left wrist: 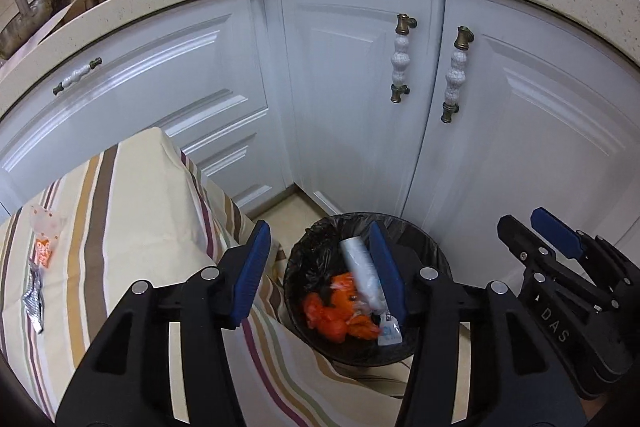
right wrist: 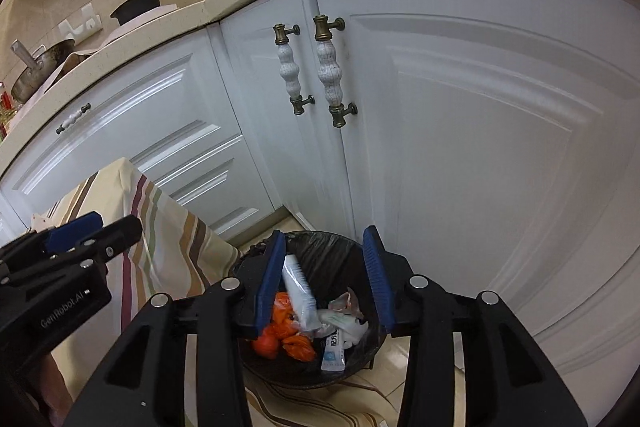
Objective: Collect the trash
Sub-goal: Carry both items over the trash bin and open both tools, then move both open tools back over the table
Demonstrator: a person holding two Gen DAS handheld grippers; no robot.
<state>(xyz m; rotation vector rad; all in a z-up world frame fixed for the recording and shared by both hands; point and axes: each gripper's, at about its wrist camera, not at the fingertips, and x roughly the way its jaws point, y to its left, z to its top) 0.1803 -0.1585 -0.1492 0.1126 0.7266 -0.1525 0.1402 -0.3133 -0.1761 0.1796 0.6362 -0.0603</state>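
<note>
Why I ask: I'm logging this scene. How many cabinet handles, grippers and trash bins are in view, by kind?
Cabinet handles: 3 (two upright, one level)
Grippers: 2 (left gripper, right gripper)
Trash bin: 1
Total: 6

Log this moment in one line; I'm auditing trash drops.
phase: drop | left gripper: open | right gripper: open | both over bin | white tube falling in | wrappers left on table
</note>
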